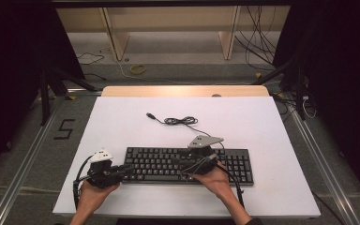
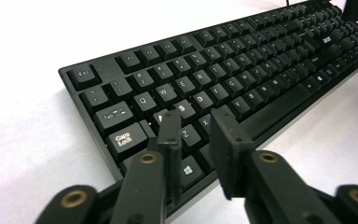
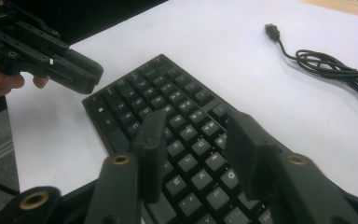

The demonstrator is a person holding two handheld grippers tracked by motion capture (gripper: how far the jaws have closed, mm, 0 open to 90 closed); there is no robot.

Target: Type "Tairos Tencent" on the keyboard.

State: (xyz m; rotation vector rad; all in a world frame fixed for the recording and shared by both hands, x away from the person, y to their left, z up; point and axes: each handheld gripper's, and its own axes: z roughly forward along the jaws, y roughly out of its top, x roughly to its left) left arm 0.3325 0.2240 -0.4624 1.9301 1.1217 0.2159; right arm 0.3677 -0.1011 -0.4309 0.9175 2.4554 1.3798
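Two grippers are poised over a black keyboard (image 1: 187, 165), which lies flat on the white worktop (image 1: 122, 122) with its long side facing the person. From the keyboard's far edge its cable (image 1: 180, 121) runs away to a loose coil, ending in a free USB plug (image 3: 272, 31) well beyond the keyboard.

The keyboard is judged stiff, flat and fairly light, with a smooth plastic shell that could slip between hard pads; the keys would sink and rock under pressure, so the solid frame at the short ends or the front rim is judged the better place for a hold, one gripper at each end.

The left gripper (image 2: 193, 126) is held low at the keyboard's left end, tilted down along the rows; its jaws stand only a little apart above the lower-left keys and nothing is pinched. The right gripper (image 3: 193, 140) is held over the keyboard's middle right, its jaws half spread with keys seen between them, nothing gripped. Both hands are brought in from the keyboard's near side, wrists low
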